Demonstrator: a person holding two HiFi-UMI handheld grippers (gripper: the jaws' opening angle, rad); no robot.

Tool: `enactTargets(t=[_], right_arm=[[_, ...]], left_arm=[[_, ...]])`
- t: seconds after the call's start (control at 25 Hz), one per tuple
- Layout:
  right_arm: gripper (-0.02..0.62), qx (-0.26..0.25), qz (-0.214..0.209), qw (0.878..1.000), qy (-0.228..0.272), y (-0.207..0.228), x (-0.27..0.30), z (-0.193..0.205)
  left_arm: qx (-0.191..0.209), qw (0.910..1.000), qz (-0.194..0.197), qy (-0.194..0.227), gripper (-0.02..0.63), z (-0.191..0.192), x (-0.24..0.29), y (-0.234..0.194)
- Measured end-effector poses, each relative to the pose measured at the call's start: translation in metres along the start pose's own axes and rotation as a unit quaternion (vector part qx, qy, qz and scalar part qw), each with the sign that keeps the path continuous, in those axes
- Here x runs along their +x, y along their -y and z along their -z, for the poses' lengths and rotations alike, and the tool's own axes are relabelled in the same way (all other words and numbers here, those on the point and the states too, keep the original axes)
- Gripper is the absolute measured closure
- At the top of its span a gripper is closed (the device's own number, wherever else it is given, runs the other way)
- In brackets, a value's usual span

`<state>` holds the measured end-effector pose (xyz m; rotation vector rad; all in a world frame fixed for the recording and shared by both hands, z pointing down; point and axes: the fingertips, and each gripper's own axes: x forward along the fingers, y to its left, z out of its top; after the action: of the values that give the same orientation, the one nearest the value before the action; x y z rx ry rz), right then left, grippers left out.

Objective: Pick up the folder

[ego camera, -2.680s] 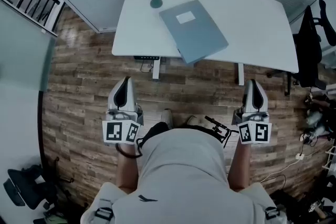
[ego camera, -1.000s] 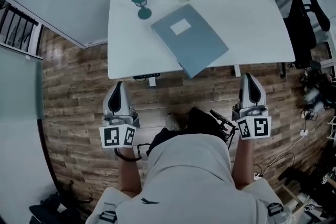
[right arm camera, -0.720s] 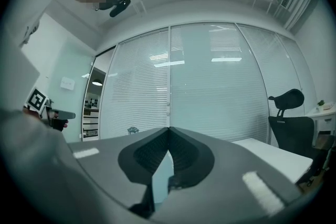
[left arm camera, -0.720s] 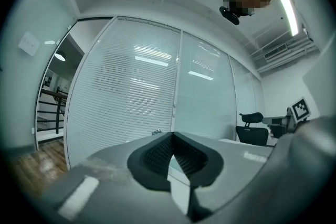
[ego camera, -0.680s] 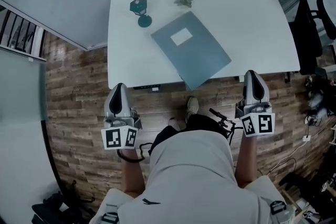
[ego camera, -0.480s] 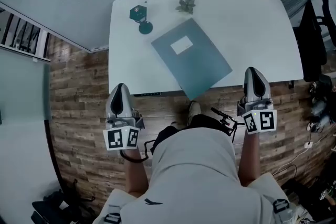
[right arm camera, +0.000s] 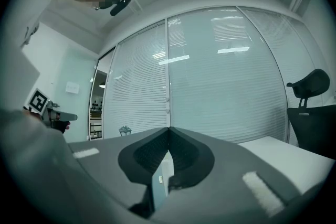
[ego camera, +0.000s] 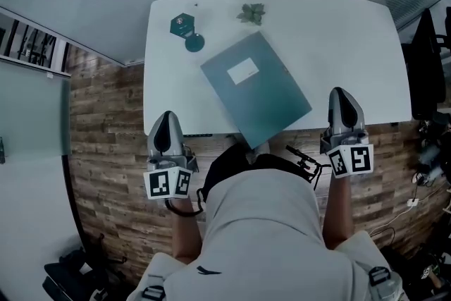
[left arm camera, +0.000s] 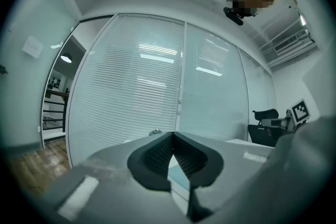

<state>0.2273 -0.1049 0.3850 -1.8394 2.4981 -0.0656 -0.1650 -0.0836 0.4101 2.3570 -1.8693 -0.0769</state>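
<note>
**Both grippers draw up to the table, folder untouched**

Closer to the white table [ego camera: 352, 32] than a second ago, the person now stands at its near edge, a gripper in each hand held out in front. The left gripper [ego camera: 167, 118] reaches the tabletop's near left corner and the right gripper [ego camera: 341, 94] crosses the near edge towards the right end. Each has its jaws pressed together with nothing between them, as the left gripper view [left arm camera: 172, 136] and the right gripper view [right arm camera: 168, 131] both show. The teal folder [ego camera: 255, 88] lies flat and askew mid-tabletop, between the two grippers and touched by neither. Its white label [ego camera: 243, 71] faces up and its near corner juts over the near edge. A small teal lantern [ego camera: 184, 30] and a sprig of greenery [ego camera: 251, 12] stand by the far edge
</note>
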Motion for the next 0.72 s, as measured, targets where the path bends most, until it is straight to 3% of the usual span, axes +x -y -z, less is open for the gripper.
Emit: enactTargets(t=[0.36,0.56,0.72], right_arm=[[0.594,0.024,0.022,0.999,-0.009,0.000,0.014,0.012],[0.594,0.043,0.033,0.998,-0.010,0.004,0.015,0.017],[0.594,0.056,0.035,0.998,-0.010,0.004,0.019,0.020]], left_arm=[[0.008,0.9982,0.041,-0.043,0.600,0.017,0.036,-0.002],[-0.024,0.9908,0.053,-0.122,0.596,0.056,0.053,-0.003],[-0.084,0.9745,0.085,-0.190,0.447,0.088,0.068,0.009]])
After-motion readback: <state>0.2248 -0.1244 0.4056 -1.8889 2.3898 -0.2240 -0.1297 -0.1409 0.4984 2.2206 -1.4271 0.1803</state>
